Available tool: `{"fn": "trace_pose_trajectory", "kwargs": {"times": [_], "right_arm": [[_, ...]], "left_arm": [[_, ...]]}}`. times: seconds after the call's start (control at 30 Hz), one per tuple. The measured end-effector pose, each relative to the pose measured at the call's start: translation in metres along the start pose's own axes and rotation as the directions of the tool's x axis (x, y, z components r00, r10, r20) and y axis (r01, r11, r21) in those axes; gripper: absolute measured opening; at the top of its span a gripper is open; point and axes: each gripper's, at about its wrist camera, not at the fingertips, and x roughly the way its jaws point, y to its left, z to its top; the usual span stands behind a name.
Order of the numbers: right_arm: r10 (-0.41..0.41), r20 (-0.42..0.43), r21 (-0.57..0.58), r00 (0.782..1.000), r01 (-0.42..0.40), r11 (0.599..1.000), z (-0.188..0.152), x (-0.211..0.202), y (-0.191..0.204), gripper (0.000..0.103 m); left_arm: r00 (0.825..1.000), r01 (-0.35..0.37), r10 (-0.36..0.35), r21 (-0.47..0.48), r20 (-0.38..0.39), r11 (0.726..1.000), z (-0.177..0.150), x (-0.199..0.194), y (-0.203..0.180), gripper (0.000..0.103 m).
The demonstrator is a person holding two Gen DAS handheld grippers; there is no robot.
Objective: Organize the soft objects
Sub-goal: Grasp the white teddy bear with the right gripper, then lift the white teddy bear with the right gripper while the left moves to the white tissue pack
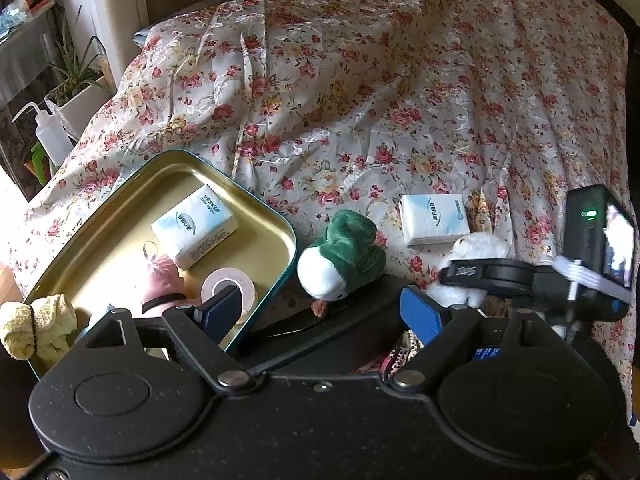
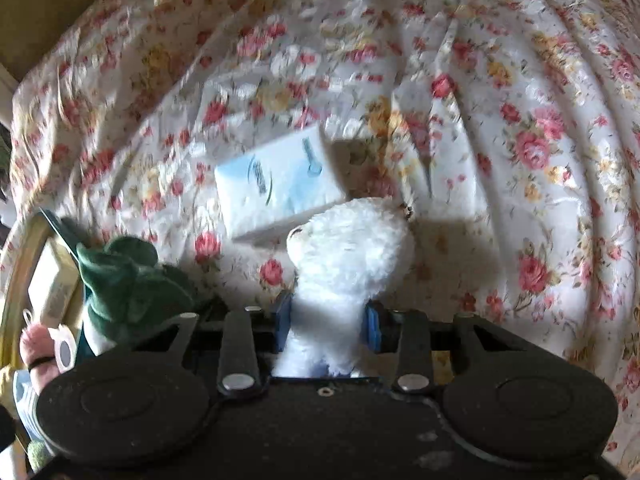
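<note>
Right hand-held gripper (image 2: 329, 326) pinches a fluffy white plush toy (image 2: 348, 256) on the glossy floral bedspread (image 2: 500, 120), beside a boxy tissue pack (image 2: 280, 188); left hand-held gripper (image 1: 320, 316) gapes wide, empty, over the rounded metal tray (image 1: 276, 216)

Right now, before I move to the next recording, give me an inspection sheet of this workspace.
Surface: floral cloth, wrinkled, covering the whole work area.
Job's things: white plush held by the right tool; green plush on the cloth beside the tin tray; one tissue pack, pink toy, tape roll in the tray; yellow cloth at its near rim; second tissue pack on the cloth.
Clutter: nothing seen.
Grippers: left tool open, empty; right tool shut on the white plush.
Cables: nothing seen.
Surroundings: squeeze bottle and potted plant at the left.
</note>
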Motion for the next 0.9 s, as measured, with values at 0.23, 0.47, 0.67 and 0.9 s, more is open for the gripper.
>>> {"fn": "trace_pose_trajectory", "kwargs": {"times": [0.23, 0.47, 0.67, 0.9], "right_arm": [[-0.119, 0.108, 0.067, 0.987, 0.112, 0.991, 0.014, -0.022, -0.038, 0.035], [-0.149, 0.155, 0.141, 0.977, 0.127, 0.982, 0.014, -0.027, -0.055, 0.082], [-0.132, 0.142, 0.09, 0.981, 0.121, 0.989, 0.01, -0.018, -0.04, 0.102], [-0.178, 0.015, 0.128, 0.984, 0.175, 0.976, 0.005, 0.017, -0.047, 0.103]], "left_arm": [[1.0, 0.003, -0.003, 0.001, -0.011, 1.0, -0.001, 0.004, -0.001, 0.083], [1.0, 0.015, -0.015, -0.001, -0.005, 1.0, -0.002, 0.005, -0.003, 0.083], [0.999, -0.016, 0.016, 0.021, 0.037, 1.0, -0.003, 0.004, -0.006, 0.084], [0.999, -0.018, 0.017, 0.016, 0.047, 1.0, -0.003, 0.005, -0.005, 0.087]]}}
